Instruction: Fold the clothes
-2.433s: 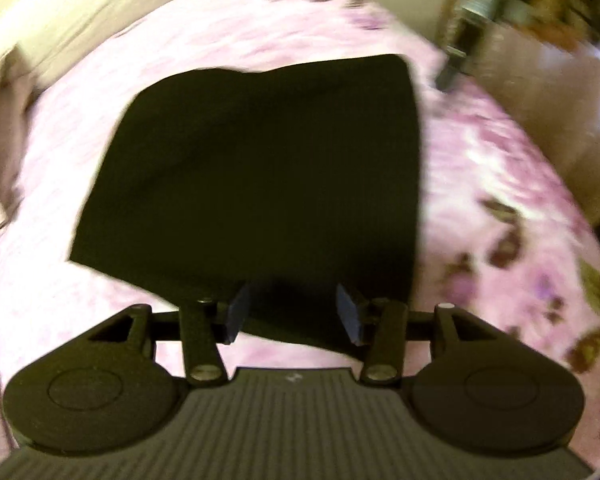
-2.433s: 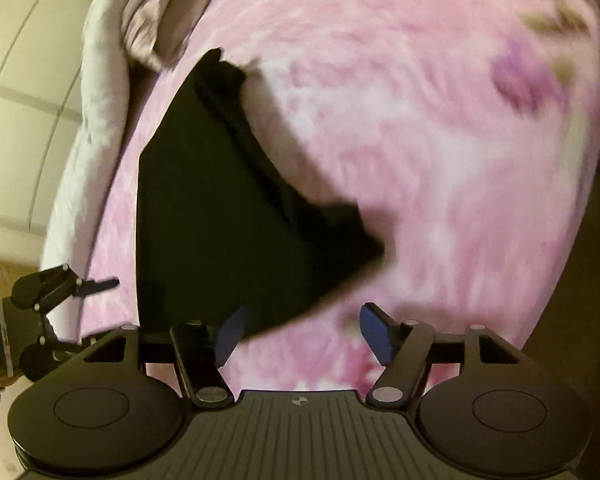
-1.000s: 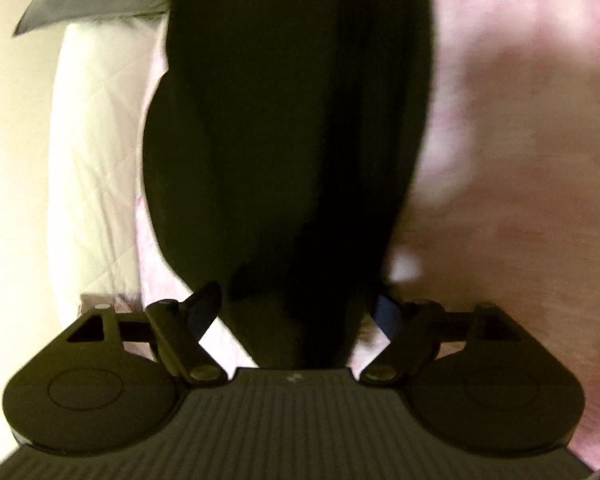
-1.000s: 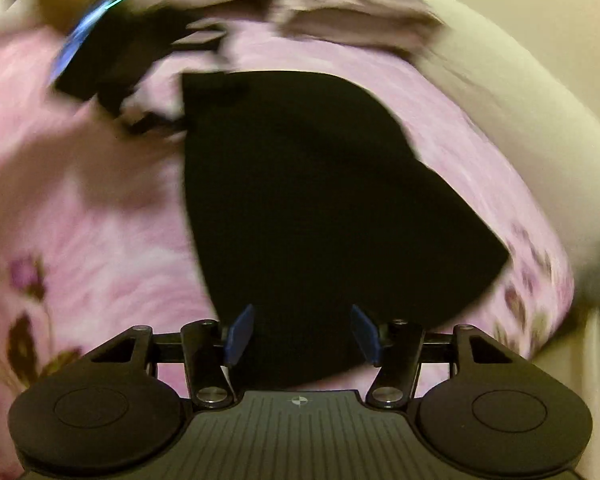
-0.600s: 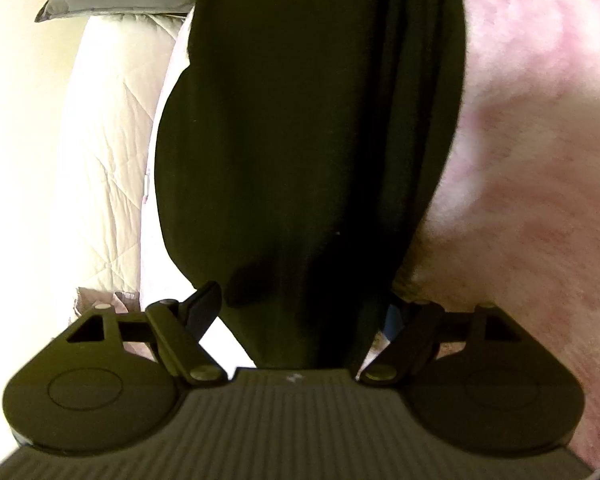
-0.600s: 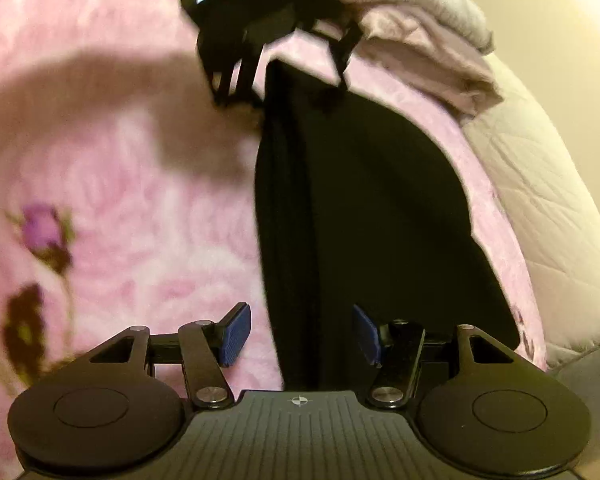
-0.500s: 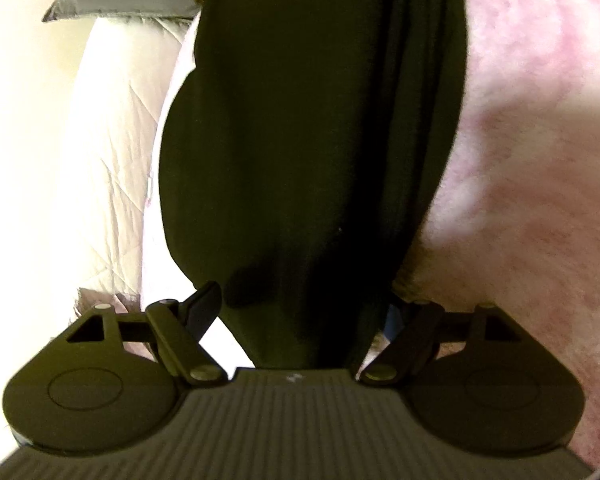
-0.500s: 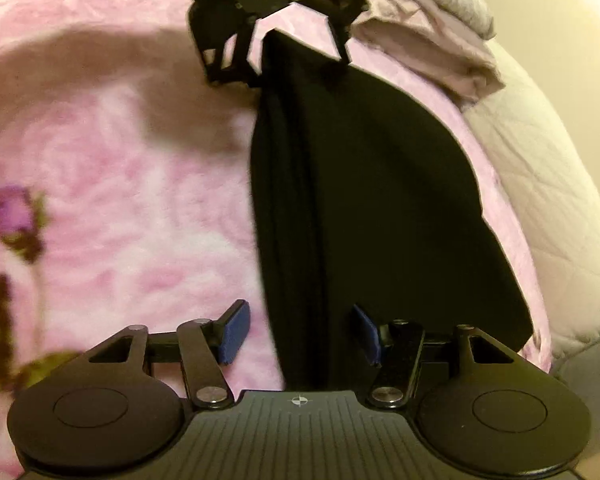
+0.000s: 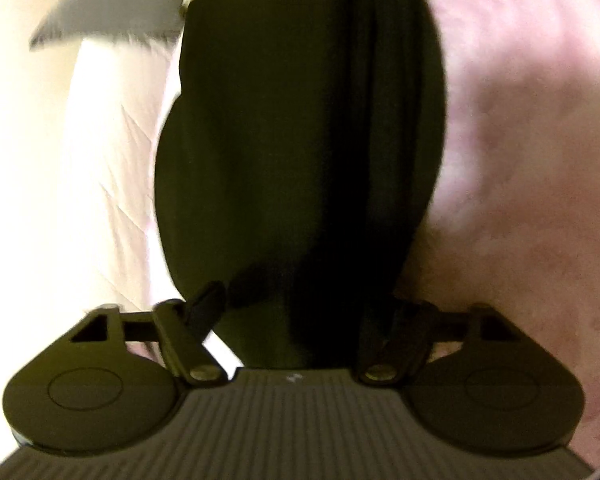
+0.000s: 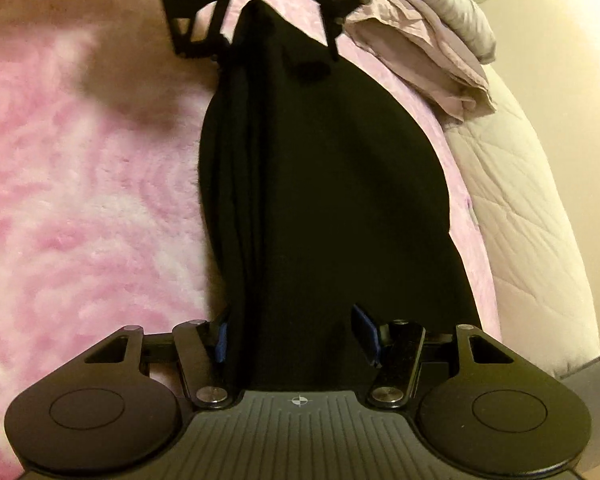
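Black garment (image 10: pixel 324 200) stretched lengthwise over the pink floral blanket (image 10: pixel 80 200), bunched in folds along one edge. Right gripper (image 10: pixel 296 332): fingers spread, the cloth's near end lying between them. Left gripper (image 9: pixel 296 312), also visible at the far end (image 10: pixel 272 36): apparently spread around the opposite end, though the blurred view leaves the grip uncertain. Folded lilac bedding (image 10: pixel 432 64) beside the garment.
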